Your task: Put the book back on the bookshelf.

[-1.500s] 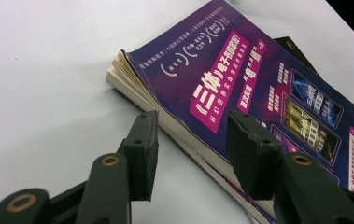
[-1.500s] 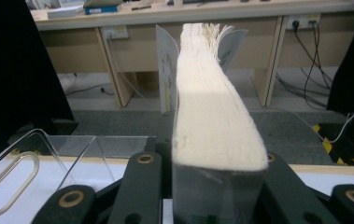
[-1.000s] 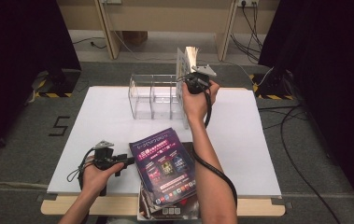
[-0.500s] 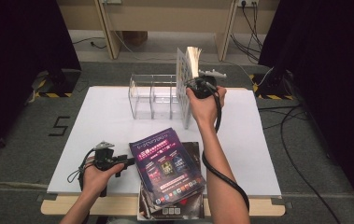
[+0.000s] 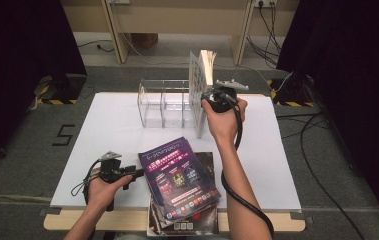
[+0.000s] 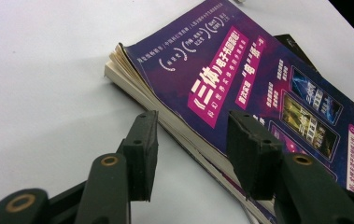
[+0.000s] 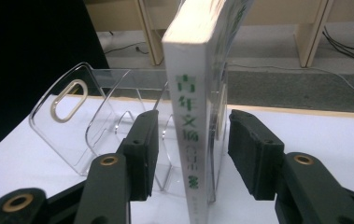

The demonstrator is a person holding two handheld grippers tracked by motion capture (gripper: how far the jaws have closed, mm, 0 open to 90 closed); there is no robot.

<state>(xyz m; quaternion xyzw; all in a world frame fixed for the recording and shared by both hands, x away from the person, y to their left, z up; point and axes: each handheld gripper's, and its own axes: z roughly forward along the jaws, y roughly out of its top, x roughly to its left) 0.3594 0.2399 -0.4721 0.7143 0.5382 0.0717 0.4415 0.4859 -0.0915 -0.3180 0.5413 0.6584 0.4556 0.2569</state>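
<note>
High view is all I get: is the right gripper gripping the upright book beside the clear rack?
Observer: No. In the right gripper view, the right gripper has just been opening its jaws. There is a gap on each side of the book, which stands upright between them.
Operator: And the left gripper?
Observer: The left gripper view shows the left gripper open. It points at the edge of the purple book, and its pads are not closed on it.
</note>
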